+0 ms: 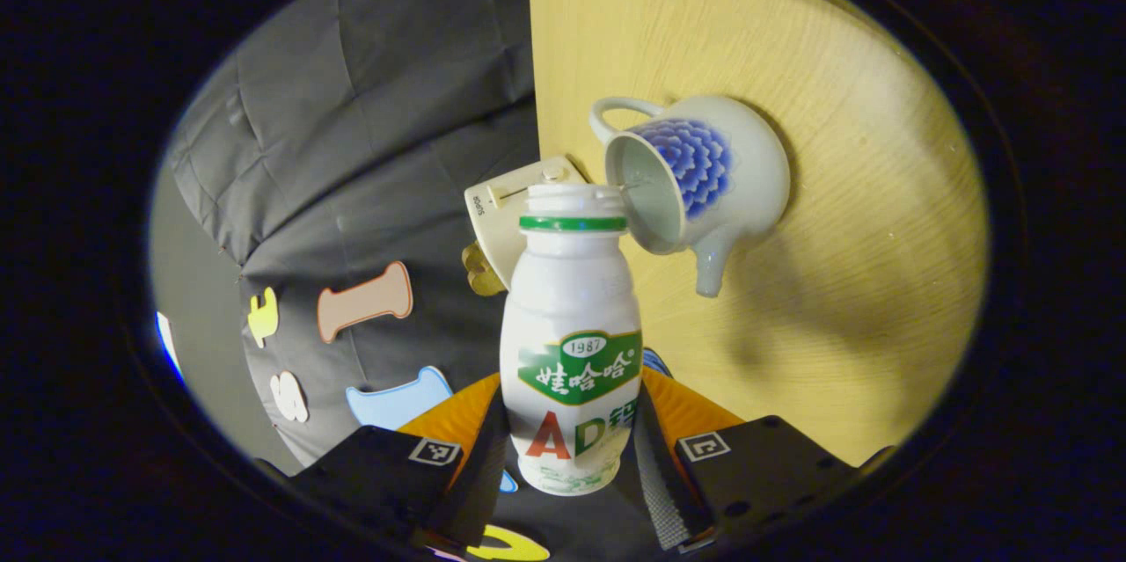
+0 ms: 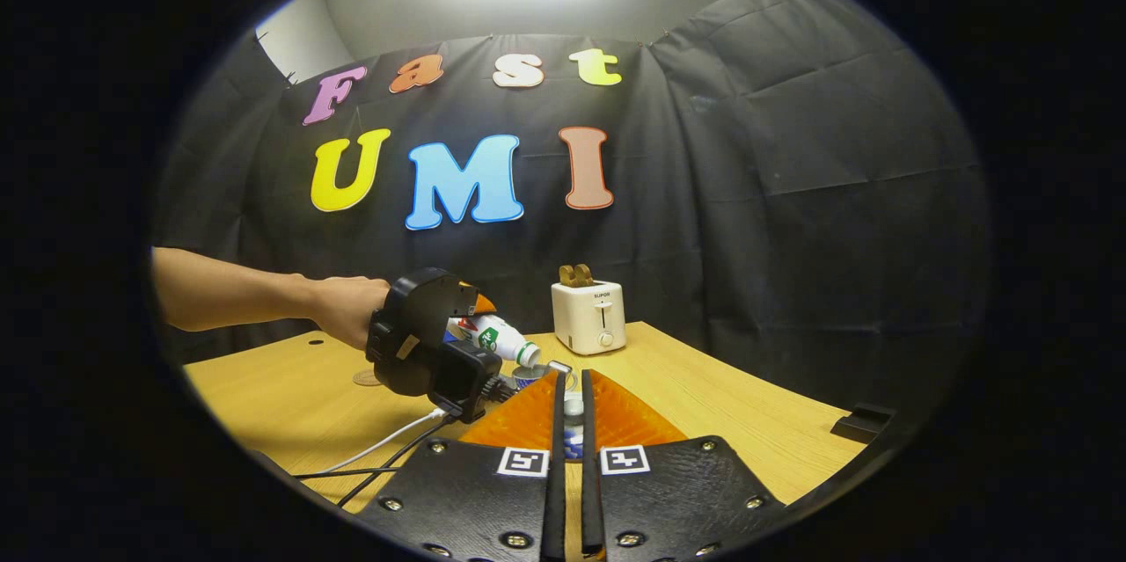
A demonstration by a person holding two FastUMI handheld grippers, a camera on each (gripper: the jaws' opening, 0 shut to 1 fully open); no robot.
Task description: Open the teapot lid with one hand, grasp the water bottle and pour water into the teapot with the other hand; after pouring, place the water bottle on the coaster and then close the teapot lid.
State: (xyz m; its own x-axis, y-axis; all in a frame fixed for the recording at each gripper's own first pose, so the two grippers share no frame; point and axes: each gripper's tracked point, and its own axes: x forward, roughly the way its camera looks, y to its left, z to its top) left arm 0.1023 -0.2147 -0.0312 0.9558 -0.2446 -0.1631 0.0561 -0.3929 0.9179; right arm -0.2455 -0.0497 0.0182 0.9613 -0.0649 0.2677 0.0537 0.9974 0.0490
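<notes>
Teapot (image 1: 704,184) sits on the wooden tabletop (image 1: 862,281), mouth uncovered, blue flower on its side. Water bottle (image 1: 572,342), cap off, green ring at the neck, is tipped so its mouth is right at the teapot's opening. Left hand-held gripper (image 1: 572,456) has both fingers pressed on the bottle's lower body. In the right gripper view, a hand (image 2: 343,307) carries that gripper over the tabletop, bottle (image 2: 493,339) angled downward. Right hand-held gripper (image 2: 572,430): fingers nearly together, a small white item between them, lid most likely but cannot tell for certain. White toaster (image 2: 588,316) stands behind, near the wall.
</notes>
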